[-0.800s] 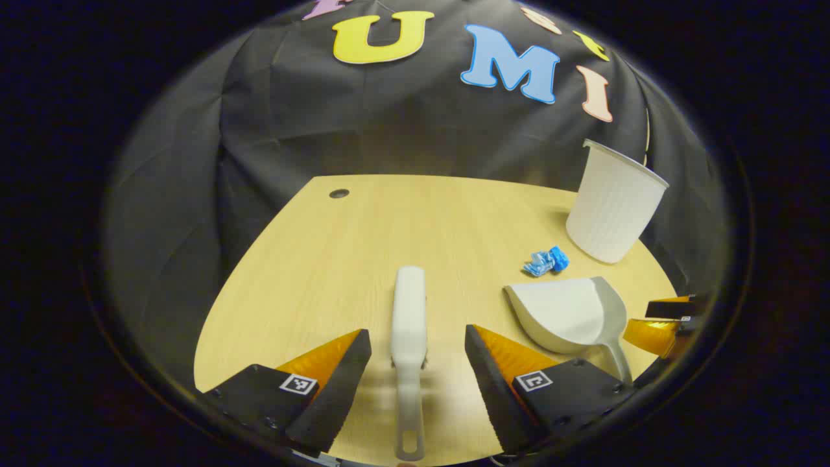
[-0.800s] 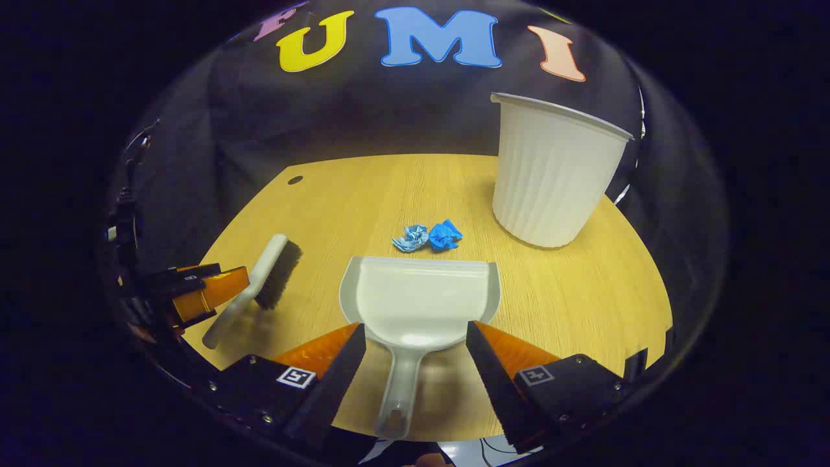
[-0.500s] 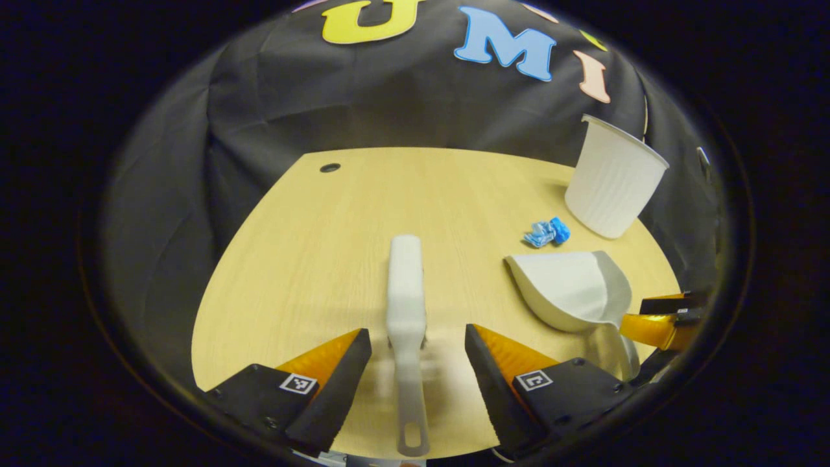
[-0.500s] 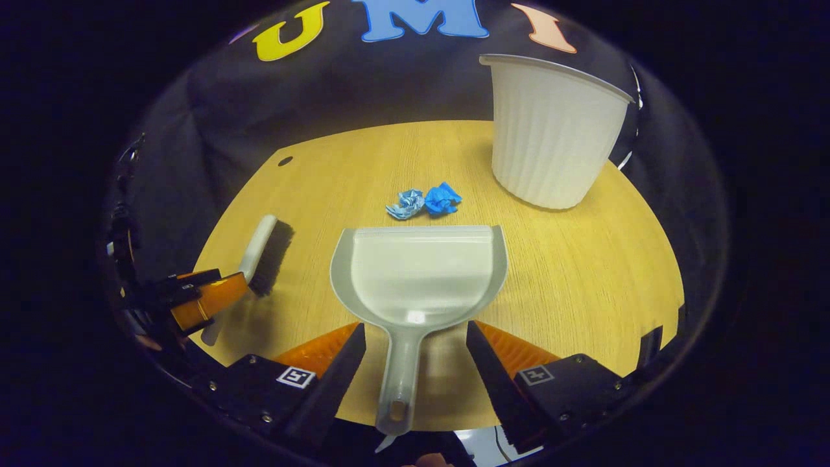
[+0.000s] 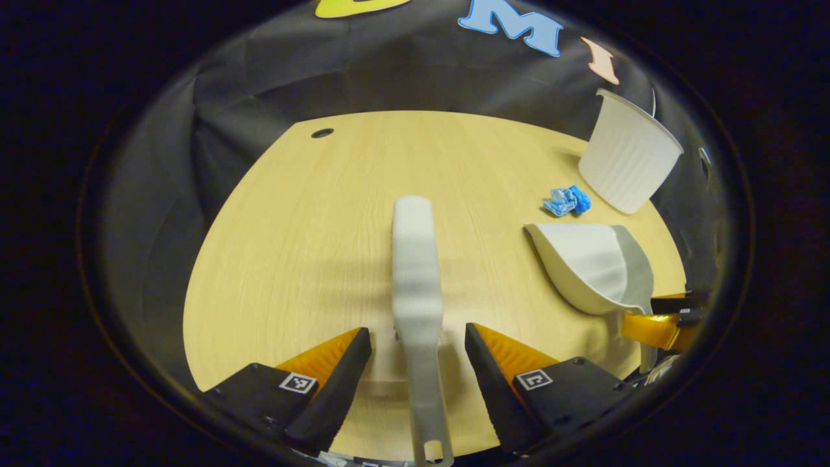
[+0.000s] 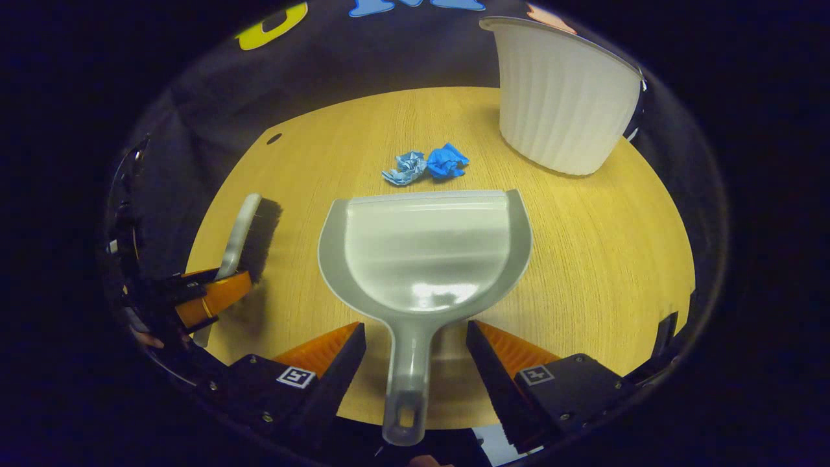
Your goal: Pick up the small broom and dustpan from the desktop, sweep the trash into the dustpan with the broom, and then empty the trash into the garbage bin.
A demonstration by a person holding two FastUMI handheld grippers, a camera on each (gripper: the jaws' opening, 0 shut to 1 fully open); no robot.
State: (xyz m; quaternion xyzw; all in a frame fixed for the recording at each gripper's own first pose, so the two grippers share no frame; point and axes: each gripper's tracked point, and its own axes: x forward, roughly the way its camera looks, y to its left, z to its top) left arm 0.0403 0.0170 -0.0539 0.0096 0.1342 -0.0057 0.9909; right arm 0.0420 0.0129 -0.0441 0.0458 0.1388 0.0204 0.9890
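Observation:
A small white broom (image 5: pixel 415 259) lies on the wooden desktop (image 5: pixel 292 246), its handle running back between the fingers of my left gripper (image 5: pixel 415 332), which stands open around it with gaps on both sides. The grey dustpan (image 6: pixel 425 250) rests flat, and its handle lies between the fingers of my right gripper (image 6: pixel 415 325), also open. Two crumpled blue scraps of trash (image 6: pixel 425 165) lie just beyond the dustpan's lip. The white ribbed garbage bin (image 6: pixel 564 104) stands at the back right. The left gripper view also has the dustpan (image 5: pixel 593 263), trash (image 5: pixel 566 200) and bin (image 5: pixel 628 161).
The broom (image 6: pixel 249 230) and the left gripper (image 6: pixel 207 298) sit at the left in the right gripper view. The right gripper (image 5: pixel 655 324) is at the right edge in the left gripper view. A cable hole (image 5: pixel 321 133) marks the desk's far left.
Both grippers have moved forward and lower over the desk. The broom handle and the dustpan handle now reach deeper between their fingers. Both stay open.

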